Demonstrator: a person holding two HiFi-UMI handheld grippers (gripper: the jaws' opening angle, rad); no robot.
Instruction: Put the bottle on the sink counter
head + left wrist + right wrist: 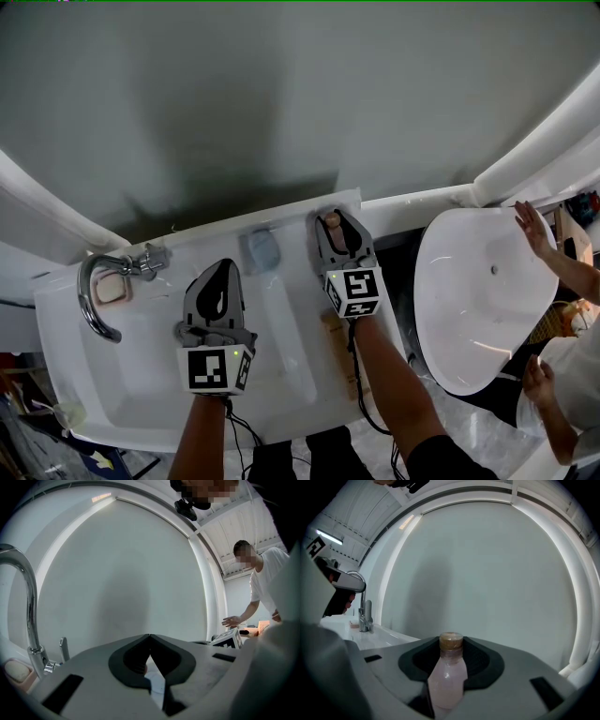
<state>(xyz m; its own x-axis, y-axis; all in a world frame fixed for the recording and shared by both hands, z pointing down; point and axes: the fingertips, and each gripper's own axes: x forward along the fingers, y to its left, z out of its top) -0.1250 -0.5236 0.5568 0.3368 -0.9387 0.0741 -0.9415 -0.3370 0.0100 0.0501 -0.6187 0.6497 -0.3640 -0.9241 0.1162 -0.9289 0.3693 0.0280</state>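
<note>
Far left, faucet [94, 295] and soap [112, 289] sit at the sink's left rear, well apart from the action. Next, left claw [223, 272] hangs over the basin w/ its 2 jaws clenched tip to tip on nothing, which the left gripper view [150, 637] confirms; it looks idle and farther from the drop spot. A small blue-grey item [262, 249] lies on the back ledge between the 2 claws. Then the right claw [339, 227] is over the right rear corner of the worktop [292, 217], near the wall, jaws clamped on the bottle [449, 677] at its neck and shoulder. The brown cap [331, 221] pokes out past the tips. The bottle's long axis runs approx along the jaws, cap leading toward the wall and base back toward the wrist. So the worktop is directly under the bottle, and the right hand is the 1 to finish. Probably the base needs to come down flat before letting go. Can't tell whether it already touches the ledge. Far right, a white tub [487, 300] w/ another person's hand [531, 228] on its rim.
</note>
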